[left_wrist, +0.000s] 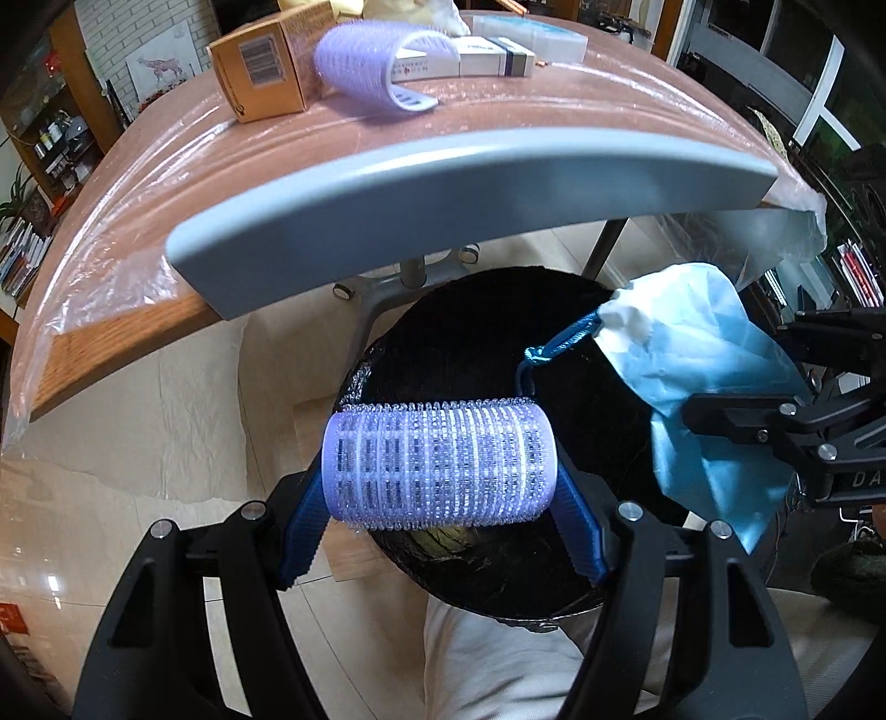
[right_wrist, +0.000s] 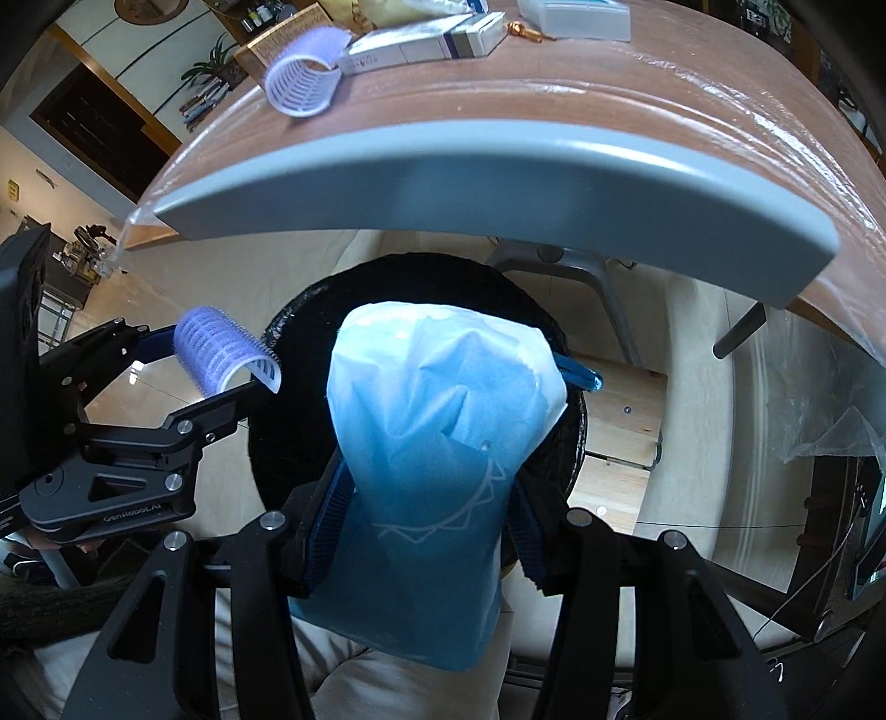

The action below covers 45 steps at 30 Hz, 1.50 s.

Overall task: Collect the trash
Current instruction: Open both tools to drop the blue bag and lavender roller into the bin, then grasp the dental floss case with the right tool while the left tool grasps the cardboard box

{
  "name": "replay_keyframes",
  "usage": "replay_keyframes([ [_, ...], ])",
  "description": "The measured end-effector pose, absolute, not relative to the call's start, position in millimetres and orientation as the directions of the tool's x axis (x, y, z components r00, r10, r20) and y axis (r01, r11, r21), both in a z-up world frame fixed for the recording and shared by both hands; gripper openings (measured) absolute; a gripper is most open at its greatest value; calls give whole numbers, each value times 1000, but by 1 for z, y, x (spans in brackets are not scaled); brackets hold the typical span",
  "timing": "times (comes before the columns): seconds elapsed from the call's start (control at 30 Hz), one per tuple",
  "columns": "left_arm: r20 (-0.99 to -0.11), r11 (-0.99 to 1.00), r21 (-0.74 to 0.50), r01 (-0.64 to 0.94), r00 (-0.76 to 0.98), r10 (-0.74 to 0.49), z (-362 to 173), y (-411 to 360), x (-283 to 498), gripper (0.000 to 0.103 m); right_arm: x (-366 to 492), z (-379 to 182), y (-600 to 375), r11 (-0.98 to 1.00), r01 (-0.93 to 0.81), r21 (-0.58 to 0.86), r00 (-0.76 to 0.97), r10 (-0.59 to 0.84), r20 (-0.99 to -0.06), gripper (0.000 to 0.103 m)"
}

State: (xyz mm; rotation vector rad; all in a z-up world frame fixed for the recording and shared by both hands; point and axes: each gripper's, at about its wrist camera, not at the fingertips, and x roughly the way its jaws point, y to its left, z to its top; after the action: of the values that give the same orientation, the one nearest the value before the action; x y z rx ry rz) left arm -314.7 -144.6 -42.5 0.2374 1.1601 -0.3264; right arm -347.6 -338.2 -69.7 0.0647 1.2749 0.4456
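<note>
My left gripper (left_wrist: 440, 482) is shut on a purple hair roller (left_wrist: 437, 454), held crosswise between its blue fingers above the mouth of a black bin (left_wrist: 470, 343). The right wrist view shows that roller (right_wrist: 221, 354) and left gripper (right_wrist: 213, 374) at the bin's left rim (right_wrist: 293, 387). My right gripper (right_wrist: 429, 493) is shut on a light blue drawstring pouch (right_wrist: 443, 399), which hangs over the bin's opening. In the left wrist view the pouch (left_wrist: 703, 360) and right gripper (left_wrist: 742, 376) sit at the right, with the pouch's blue cord dangling over the bin.
Past the bin, a grey curved chair back (left_wrist: 470, 183) stands against a plastic-covered wooden table (left_wrist: 554, 111). On the table lie a second purple roller (left_wrist: 365, 61), a brown box (left_wrist: 260, 66), a white carton (left_wrist: 476, 58) and a clear box (left_wrist: 531, 33). A person's light trouser leg (left_wrist: 487, 664) is below.
</note>
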Motion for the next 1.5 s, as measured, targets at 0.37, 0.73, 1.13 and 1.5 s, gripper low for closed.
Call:
replay_keyframes([
  [0.37,-934,927,21,375,338,-115,-58,-150,-305,72,-339,-93,-323,923,-291,251,187,312,-932,48],
  [0.73,-953,909,-3,418,274,-129,-85,-163,-300,73,-343,-100,-325,936,-253,246,170,293,-941,48],
  [1.13,-943,914,-57,401,280,-181,-65,-148,-298,81,-353,-72,-345,939,-251,234,235,294,-927,50],
  [1.5,-739,934,-59,352,614,-278,73,-106,-292,102,-333,52,-387,965,-179,191,595,260,-760,98],
])
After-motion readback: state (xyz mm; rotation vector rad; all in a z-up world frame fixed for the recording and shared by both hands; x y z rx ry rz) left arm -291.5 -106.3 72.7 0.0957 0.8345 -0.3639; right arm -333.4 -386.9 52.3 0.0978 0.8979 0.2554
